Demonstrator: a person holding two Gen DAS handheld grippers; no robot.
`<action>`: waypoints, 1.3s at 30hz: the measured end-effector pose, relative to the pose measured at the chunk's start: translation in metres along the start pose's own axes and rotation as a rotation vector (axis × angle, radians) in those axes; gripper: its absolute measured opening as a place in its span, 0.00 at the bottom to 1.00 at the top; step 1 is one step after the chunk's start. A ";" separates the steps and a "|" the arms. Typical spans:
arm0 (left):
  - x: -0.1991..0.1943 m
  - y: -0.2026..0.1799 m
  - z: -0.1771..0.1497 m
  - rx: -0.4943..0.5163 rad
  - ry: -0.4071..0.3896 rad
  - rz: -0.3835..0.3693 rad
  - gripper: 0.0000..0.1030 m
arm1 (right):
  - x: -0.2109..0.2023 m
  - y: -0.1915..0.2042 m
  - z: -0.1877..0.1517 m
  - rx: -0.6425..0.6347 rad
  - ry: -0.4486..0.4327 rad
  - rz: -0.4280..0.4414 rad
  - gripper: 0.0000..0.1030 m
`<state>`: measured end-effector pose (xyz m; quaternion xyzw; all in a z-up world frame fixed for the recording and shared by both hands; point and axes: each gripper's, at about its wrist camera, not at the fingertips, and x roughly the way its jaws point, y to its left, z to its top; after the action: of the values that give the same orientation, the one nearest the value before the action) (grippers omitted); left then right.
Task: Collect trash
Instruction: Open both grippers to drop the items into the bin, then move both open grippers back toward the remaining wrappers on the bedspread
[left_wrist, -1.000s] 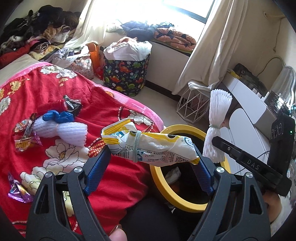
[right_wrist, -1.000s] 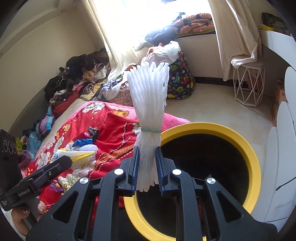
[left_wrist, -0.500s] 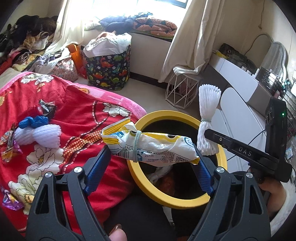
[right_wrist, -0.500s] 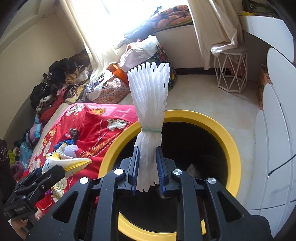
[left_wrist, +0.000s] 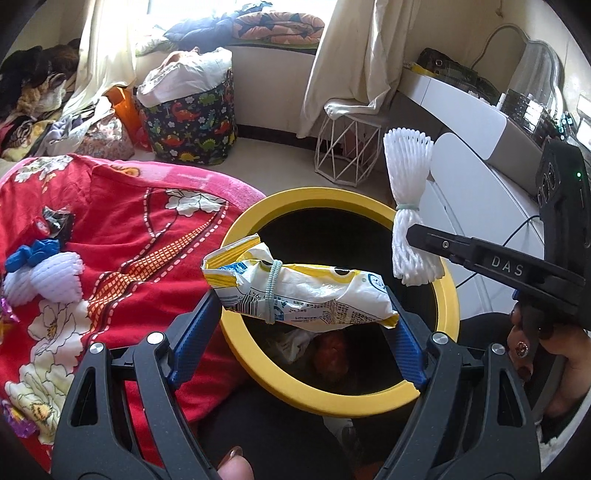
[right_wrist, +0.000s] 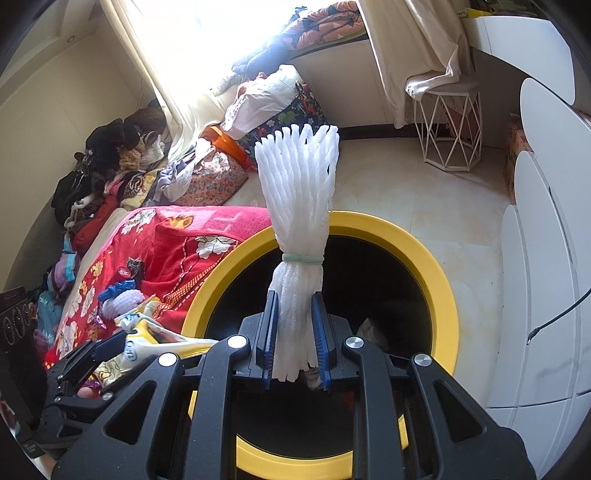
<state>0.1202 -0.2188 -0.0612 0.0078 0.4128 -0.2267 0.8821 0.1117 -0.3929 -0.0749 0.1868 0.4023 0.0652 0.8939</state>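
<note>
Left gripper: clamped on the snack bag; blue pads press both ends, jaws spread wide because the bag lies lengthwise between them
Snack bag: yellow and white, crumpled, a pale elastic band around it near the left end; hanging level right over the mouth of the bin, not touching the rim
Right gripper: pinched tight on the foam net bundle; the jaws stand narrow, squeezing the lower strands
Foam net bundle: white, standing upright out of the pads, tied at its waist with a pale green band; the top fans out; it hovers above the bin's opening, near the far rim as the left camera sees it
Bin: round, yellow rim, dark inside; sits just beside the red floral blanket; down in it some crumpled white wrapping and something reddish, too dim to name
Still on the blanket: a second foam net with a blue scrap touching it; a dark wrapper nearby; shiny purple foil at the left edge
Hand: fingers with painted nails wrap the right gripper's handle
Background: dinosaur-print hamper full of laundry by the window; white wire stool under the curtain
</note>
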 end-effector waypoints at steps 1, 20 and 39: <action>0.003 -0.002 0.000 0.006 0.006 -0.002 0.74 | 0.001 0.000 0.000 0.003 0.004 0.001 0.18; 0.017 -0.012 0.001 0.009 -0.004 -0.006 0.89 | 0.003 -0.028 0.002 0.090 0.005 -0.033 0.60; -0.023 0.013 0.004 -0.028 -0.128 0.069 0.89 | -0.021 0.007 0.000 -0.032 -0.181 -0.006 0.79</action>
<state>0.1156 -0.1989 -0.0445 -0.0049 0.3582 -0.1904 0.9140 0.0979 -0.3923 -0.0582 0.1765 0.3196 0.0517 0.9295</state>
